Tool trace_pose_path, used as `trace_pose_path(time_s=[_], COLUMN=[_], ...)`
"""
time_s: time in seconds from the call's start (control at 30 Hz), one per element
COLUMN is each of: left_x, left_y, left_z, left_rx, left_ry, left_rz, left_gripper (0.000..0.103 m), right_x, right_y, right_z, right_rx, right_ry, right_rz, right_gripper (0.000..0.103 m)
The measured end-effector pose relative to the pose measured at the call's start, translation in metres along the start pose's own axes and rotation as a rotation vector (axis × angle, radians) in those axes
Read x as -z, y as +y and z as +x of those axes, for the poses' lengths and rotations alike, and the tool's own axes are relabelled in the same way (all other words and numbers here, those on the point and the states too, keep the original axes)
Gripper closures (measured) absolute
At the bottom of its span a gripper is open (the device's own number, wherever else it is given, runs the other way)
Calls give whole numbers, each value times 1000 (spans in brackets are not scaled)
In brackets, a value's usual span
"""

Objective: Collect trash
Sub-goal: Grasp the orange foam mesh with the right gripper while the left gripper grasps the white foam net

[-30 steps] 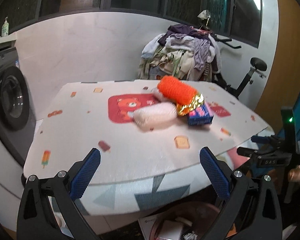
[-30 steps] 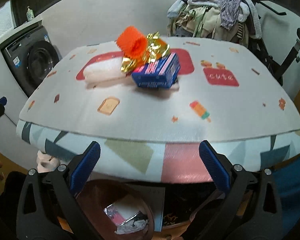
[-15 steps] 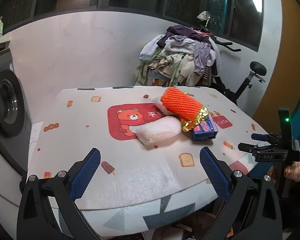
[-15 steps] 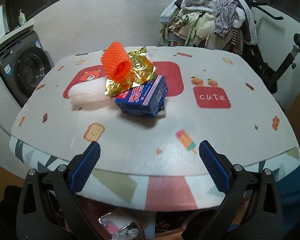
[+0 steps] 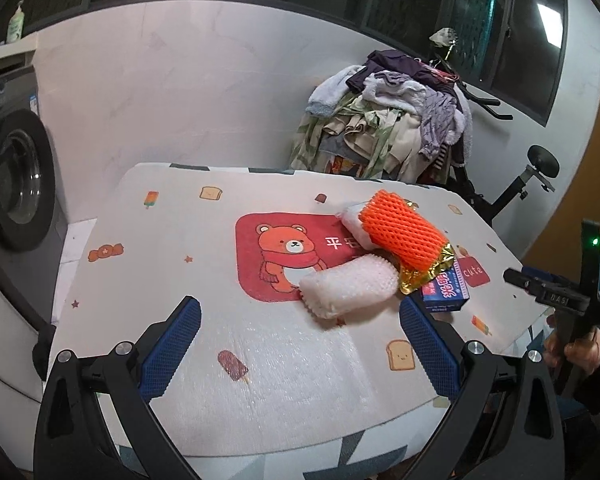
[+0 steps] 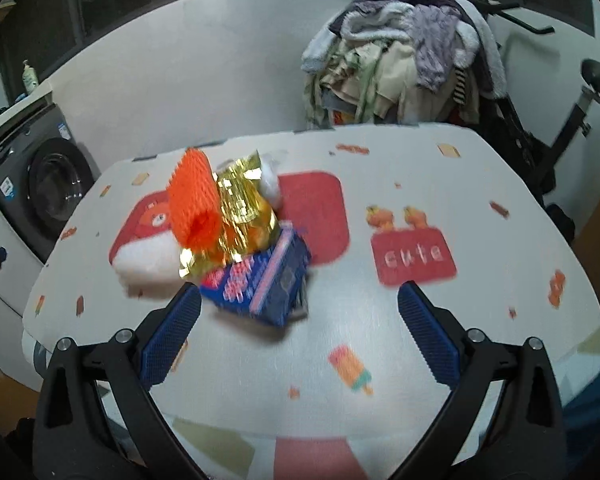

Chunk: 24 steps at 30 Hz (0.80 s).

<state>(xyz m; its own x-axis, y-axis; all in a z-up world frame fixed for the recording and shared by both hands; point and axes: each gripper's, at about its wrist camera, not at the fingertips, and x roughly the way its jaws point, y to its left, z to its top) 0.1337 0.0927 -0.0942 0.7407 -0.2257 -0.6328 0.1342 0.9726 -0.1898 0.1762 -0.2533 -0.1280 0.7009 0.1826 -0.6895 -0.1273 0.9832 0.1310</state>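
The counter (image 5: pixel 148 264), covered in a cartoon-print cloth, filled the space ahead of both tools. Beyond its far edge rose a heap of clothes (image 5: pixel 388 124) draped over an exercise bike (image 5: pixel 532 176), and off to the left of each tool stood a dark front-loading washing machine (image 5: pixel 12 184).

The trash sat in one cluster on the counter. Ahead of the left tool (image 5: pixel 300 336), slightly right of its centre line, lay a white foam sleeve (image 5: pixel 348 288); behind it an orange foam net (image 5: pixel 400 230) rested over a gold foil wrapper (image 5: pixel 428 272), with a blue box (image 5: pixel 446 292) just beside the wrapper, close to the tool's right finger. Both tools were spread wide and gripped nothing; open counter lay between the left tool's fingers and the sleeve.

From the right tool (image 6: pixel 300 328) the order reversed: the blue box (image 6: pixel 260 284) was nearest, just ahead and between the fingers toward the left one, partly masking the foil wrapper (image 6: pixel 244 208) and orange net (image 6: pixel 192 208) stacked behind it, while the white sleeve (image 6: pixel 148 260) showed only at the left. This view was motion-blurred.

Only the left view showed the right tool's body and the hand (image 5: pixel 580 356) holding it at the counter's right edge; only the right view showed the red "cute" patch (image 6: pixel 414 256) clearly, ahead of its right finger.
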Motion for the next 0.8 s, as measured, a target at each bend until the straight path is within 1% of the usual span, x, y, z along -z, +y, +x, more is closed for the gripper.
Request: trace_pose_path(time_s=[0.07,0.13,0.23,0.37,0.47,0.5,0.53,0.57,0.6,0.63,0.67,0.7,0.73,0.77,0.8], left_x=[-1,-1,0,0,0,0,0,0,0,0,1,1,2,3,4], left_y=[1,3,5,7,7,6,6,5,4,4,4,6,7,9,10], left_z=[5,11,20,31,38,41,43,46,49,52,55,61,68,75,79], left_rx=[6,16,28,47,67,82,90,99,112,130,147,166,182,201,210], left_ry=[8,15,28,47,64,69,72,77,85,94,105,128,152,168,177], left_rz=[-4,-10,-21,-43,-63,-70,-73,-77,-86,-99,-114,-135,-160,-189,-210], left_gripper=[6,6,6,6,6,6,6,6,6,11,20,25,33,37,38], right_x=[-10,-21,-40,-64,-75,-77,-76,-76,-75,-75,-75,-75,-74,-74,-73], right_y=[6,18,40,62,73,76,78,80,81,81,80,78,75,69,63], right_z=[9,20,40,71,99,110,118,123,123,114,105,94,87,77,68], right_rx=[-21,-40,-74,-111,-107,-105,-108,-113,-119,-143,-156,-167,-175,-183,-192], right_ry=[-1,7,9,32,65,93,119,137,145,109,76,39,17,-13,-38], right_rz=[-30,-74,-137,-144,-143,-140,-140,-143,-147,-146,-143,-137,-128,-105,-82], right_gripper=[7,15,21,24,31,38,54,66,72,73,74,74,74,74,74])
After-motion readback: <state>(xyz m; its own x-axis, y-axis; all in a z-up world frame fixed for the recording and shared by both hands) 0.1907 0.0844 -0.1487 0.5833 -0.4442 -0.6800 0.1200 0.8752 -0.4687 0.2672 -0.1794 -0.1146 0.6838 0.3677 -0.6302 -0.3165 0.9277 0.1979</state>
